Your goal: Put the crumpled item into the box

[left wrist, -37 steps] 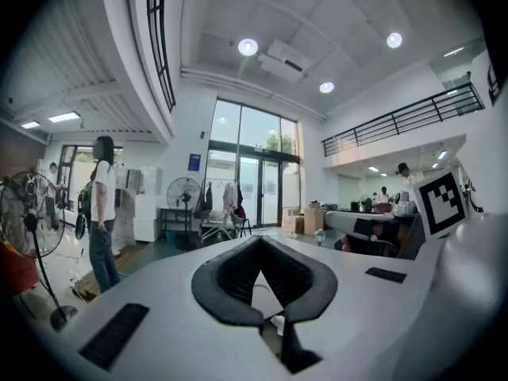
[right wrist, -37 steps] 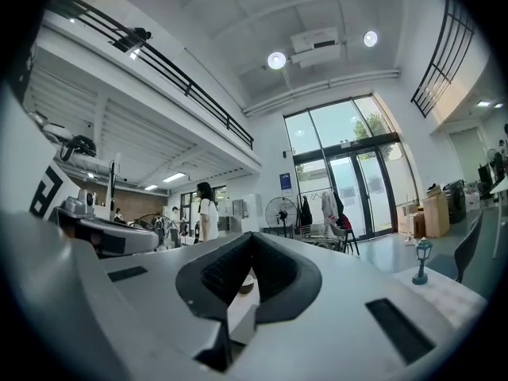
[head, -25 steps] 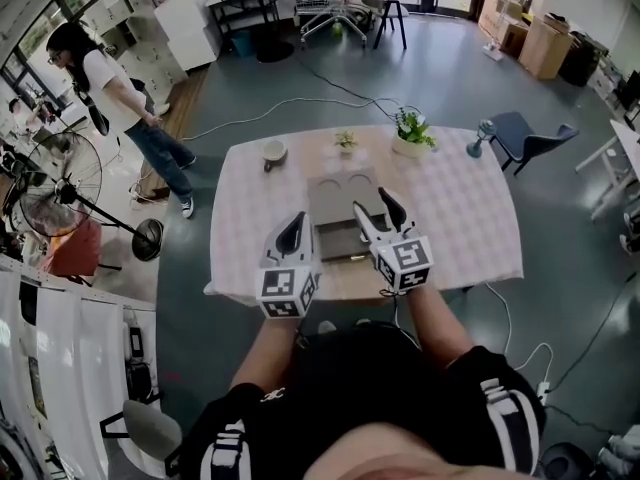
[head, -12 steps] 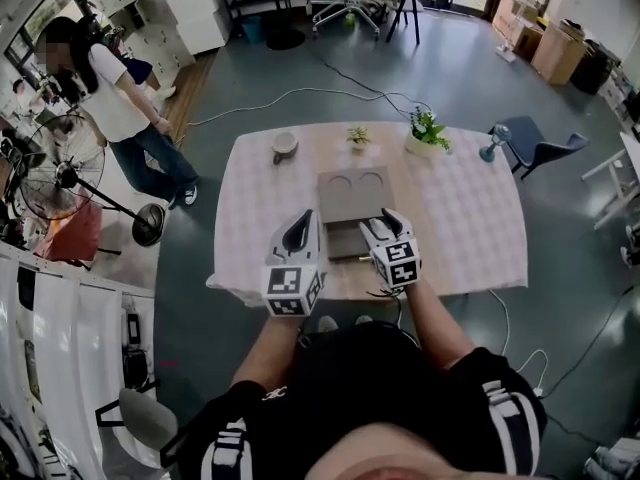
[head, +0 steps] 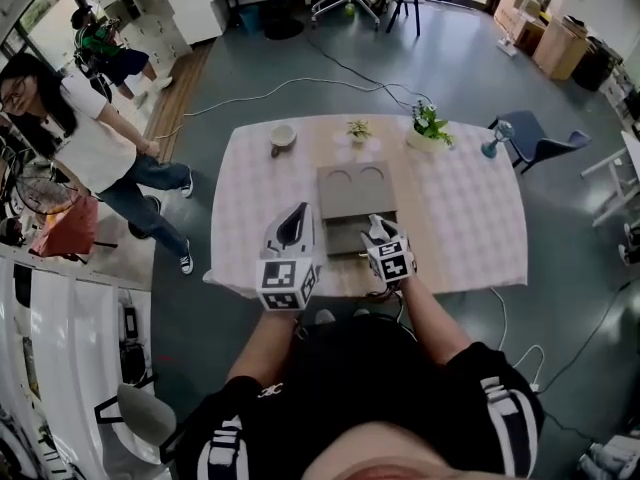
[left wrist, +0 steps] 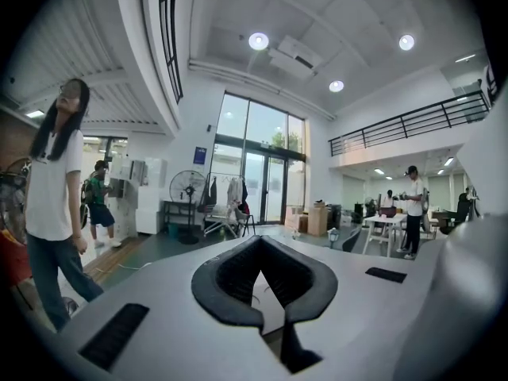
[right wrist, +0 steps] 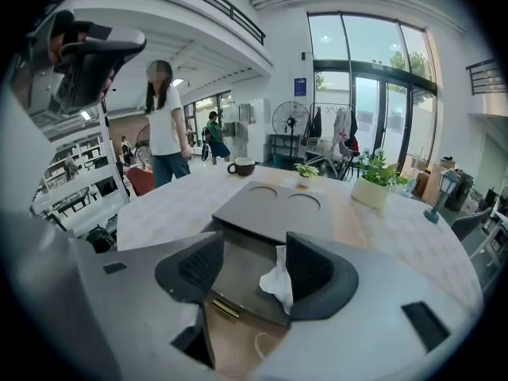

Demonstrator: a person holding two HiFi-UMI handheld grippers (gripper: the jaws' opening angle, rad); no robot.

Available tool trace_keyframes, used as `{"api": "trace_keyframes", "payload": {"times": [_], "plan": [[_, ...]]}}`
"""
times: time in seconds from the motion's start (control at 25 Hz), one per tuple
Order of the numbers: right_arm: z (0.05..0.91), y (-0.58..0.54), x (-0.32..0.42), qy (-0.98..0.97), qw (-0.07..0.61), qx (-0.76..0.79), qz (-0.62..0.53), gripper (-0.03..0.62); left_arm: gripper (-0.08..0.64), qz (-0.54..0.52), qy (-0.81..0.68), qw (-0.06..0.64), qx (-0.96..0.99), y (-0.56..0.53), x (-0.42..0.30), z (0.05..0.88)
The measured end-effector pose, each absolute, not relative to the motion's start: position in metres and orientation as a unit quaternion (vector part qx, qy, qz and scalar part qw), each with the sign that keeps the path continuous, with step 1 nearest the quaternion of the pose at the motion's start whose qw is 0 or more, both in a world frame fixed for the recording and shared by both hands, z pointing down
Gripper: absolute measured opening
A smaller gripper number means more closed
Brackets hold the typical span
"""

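Crumpled white tissue [right wrist: 278, 280] sits over the open grey box [right wrist: 270, 205], against one pad of the right gripper [right wrist: 254, 248], whose jaws stand wide apart. Left gripper [left wrist: 260, 243] hangs alongside at the table's [head: 460, 218] near edge, its jaws closed together on nothing.

The table [head: 460, 230] lay free along left and right edges; box [head: 345, 238] and lid [head: 356, 190] filled its near middle; cup [head: 283, 135], small plant [head: 358, 129], potted plant [head: 428, 126] lined the far edge.
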State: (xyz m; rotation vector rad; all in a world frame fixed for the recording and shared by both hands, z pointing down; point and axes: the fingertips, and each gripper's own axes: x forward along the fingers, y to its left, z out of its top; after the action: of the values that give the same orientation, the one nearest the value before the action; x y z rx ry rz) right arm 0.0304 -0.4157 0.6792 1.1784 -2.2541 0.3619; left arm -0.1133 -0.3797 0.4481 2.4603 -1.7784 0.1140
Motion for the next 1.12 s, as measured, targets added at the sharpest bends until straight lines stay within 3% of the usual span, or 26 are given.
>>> {"api": "trace_keyframes", "payload": {"times": [0.56, 1.12], "plan": [[0.764, -0.44, 0.049, -0.774, 0.445, 0.426, 0.147, 0.23, -0.003, 0.044, -0.589, 0.053, 0.805, -0.395, -0.118, 0.453], [0.792, -0.462, 0.048, -0.731, 0.523, 0.416, 0.136, 0.221, -0.003, 0.038, -0.601, 0.05, 0.797, -0.386, -0.138, 0.45]]}}
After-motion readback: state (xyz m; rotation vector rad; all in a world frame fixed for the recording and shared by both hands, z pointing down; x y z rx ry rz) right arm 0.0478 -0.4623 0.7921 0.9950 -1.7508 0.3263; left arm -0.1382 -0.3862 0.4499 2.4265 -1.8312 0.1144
